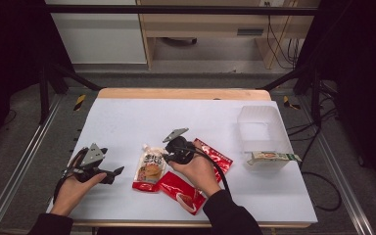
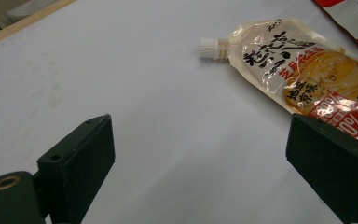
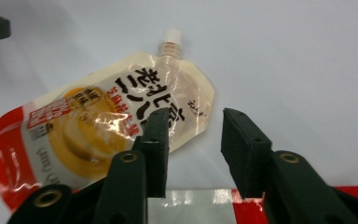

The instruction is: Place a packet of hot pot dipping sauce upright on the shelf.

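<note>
A: Where is the pouch (image 1: pixel 150 169)?
B: Flat on the white bench (image 1: pixel 127 122), lower centre of the high view, white cap toward the top of the frame. Its red lower edge lies against a red packet (image 1: pixel 183 193) below it; I cannot tell which overlaps. A second red packet (image 1: pixel 215 155) lies to the right, behind the right hand (image 1: pixel 198 171).

A: And the right gripper (image 3: pixel 193 140)?
B: Right at the pouch's right edge, mid-frame in the high view. In its own view the fingers (image 3: pixel 156 140) stand at a narrow gap, one in front of the pouch's corner, the other over bare bench. Nothing is pinched between them.

A: The left gripper (image 2: pixel 196 154)?
B: Lower left of the high view, in the left hand (image 1: pixel 73 188), well apart from the pouch. Its fingers are spread wide, with bare bench between them.

A: Any containers?
B: A clear plastic bin (image 1: pixel 262 129) at the right of the bench. A green-and-white packet (image 1: pixel 273 157) lies across its near rim, one end sticking out to the right. I cannot make out anything else inside.
</note>
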Demonstrator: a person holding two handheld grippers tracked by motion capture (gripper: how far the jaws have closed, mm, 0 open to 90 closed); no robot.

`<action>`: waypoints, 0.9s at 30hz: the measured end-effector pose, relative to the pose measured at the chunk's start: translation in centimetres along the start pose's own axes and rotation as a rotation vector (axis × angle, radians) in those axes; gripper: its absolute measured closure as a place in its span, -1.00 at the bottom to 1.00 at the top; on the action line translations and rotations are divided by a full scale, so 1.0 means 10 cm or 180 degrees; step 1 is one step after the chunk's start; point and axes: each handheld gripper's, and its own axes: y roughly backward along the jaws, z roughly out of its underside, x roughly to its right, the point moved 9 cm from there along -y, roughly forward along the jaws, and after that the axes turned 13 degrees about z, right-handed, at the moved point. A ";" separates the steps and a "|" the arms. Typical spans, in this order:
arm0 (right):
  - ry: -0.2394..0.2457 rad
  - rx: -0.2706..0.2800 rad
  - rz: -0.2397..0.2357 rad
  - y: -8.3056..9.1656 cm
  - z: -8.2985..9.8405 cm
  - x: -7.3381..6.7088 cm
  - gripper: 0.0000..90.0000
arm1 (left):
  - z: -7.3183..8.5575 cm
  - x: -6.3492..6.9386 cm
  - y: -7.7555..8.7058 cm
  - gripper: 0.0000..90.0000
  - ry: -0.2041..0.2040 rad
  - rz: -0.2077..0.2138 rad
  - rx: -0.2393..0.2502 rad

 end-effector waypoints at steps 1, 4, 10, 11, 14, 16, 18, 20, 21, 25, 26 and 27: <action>-0.0005 -0.0013 0.0017 -0.03 -0.01 0.02 0.48 | 0.00 0.00 -0.01 -0.82 -0.0002 -0.0008 -0.0012; -0.0081 -0.0029 0.0039 -0.13 -0.03 0.04 0.55 | 0.01 0.00 -0.01 -0.82 -0.0003 -0.0012 -0.0026; -0.0133 -0.0055 0.0022 -0.31 -0.07 0.01 0.52 | 0.01 0.00 0.00 -0.82 0.0000 -0.0014 -0.0038; -0.0133 -0.0055 0.0022 -0.31 -0.07 0.01 0.52 | 0.01 0.00 0.00 -0.81 0.0000 -0.0014 -0.0038; -0.0188 -0.0125 -0.0002 -0.42 -0.04 0.01 0.46 | 0.02 -0.01 -0.01 -0.81 0.0010 -0.0006 -0.0035; -0.0190 -0.0150 -0.0008 -0.46 -0.02 0.01 0.47 | 0.02 -0.01 -0.01 -0.81 0.0017 0.0006 -0.0030; -0.0187 -0.0148 -0.0033 -0.48 -0.02 0.01 0.47 | 0.01 0.00 -0.01 -0.81 0.0016 0.0009 -0.0030; -0.0234 -0.0141 -0.0047 -0.48 -0.03 -0.01 0.46 | 0.01 0.00 -0.01 -0.81 0.0010 0.0007 -0.0033; -0.0234 -0.0141 -0.0047 -0.48 -0.03 -0.01 0.46 | 0.01 0.00 -0.01 -0.81 0.0010 0.0007 -0.0033; -0.0243 -0.0163 -0.0049 -0.51 -0.03 -0.02 0.45 | 0.01 0.01 -0.01 -0.81 -0.0003 0.0008 -0.0044; -0.0228 -0.0185 -0.0030 -0.52 -0.01 -0.02 0.45 | 0.01 0.01 -0.01 -0.81 -0.0005 0.0010 -0.0047; -0.0216 -0.0186 -0.0021 -0.53 -0.01 -0.02 0.45 | 0.01 0.01 -0.01 -0.81 -0.0006 0.0011 -0.0047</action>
